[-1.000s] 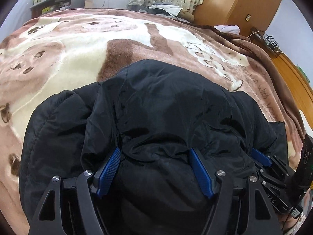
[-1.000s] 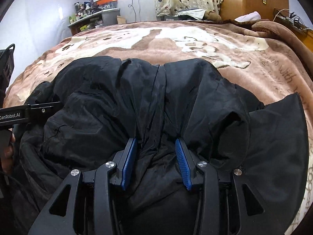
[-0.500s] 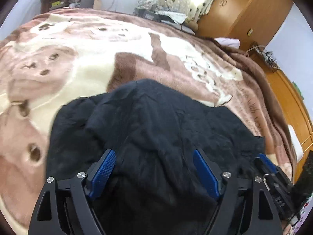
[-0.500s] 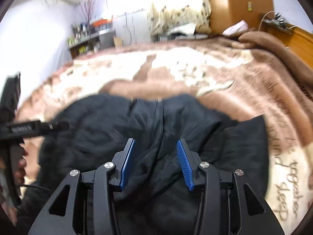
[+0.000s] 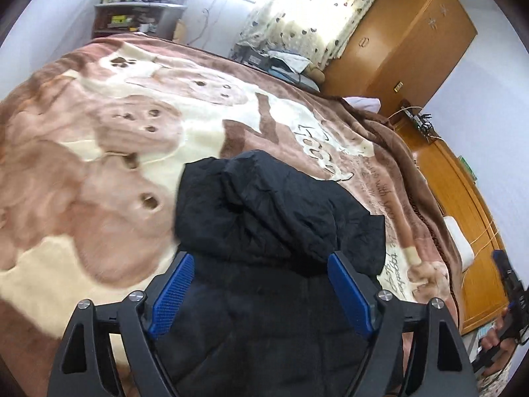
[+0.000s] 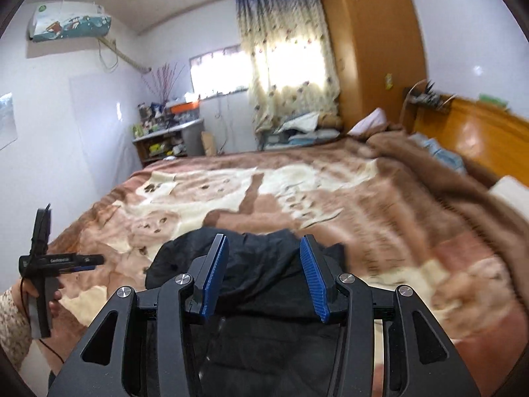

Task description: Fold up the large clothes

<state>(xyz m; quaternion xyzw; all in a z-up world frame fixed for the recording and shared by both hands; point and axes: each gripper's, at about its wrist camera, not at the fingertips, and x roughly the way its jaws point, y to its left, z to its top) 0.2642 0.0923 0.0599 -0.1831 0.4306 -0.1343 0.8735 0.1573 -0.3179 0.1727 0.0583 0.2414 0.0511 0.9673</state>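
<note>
A black padded jacket (image 5: 274, 231) lies bunched on the brown and cream blanket (image 5: 99, 172) at the near edge of the bed. My left gripper (image 5: 261, 284) is open, raised over the jacket, its blue pads (image 5: 172, 294) wide apart and holding nothing. My right gripper (image 6: 263, 271) is also open, lifted above the jacket (image 6: 261, 264), its pads (image 6: 312, 278) clear of the cloth. The left gripper (image 6: 62, 261) also shows at the left of the right wrist view, held in a hand.
A wooden wardrobe (image 5: 403, 39) and a wooden headboard (image 6: 476, 125) stand on the right. A cluttered shelf (image 6: 165, 135) and a curtained window (image 6: 291, 63) are at the far wall. A white pillow (image 5: 458, 241) lies at the bed's right edge.
Both grippers let go of the jacket, opened and lifted up and back. The jacket now sits lower and smaller in both views, lying bunched on the blanket.
</note>
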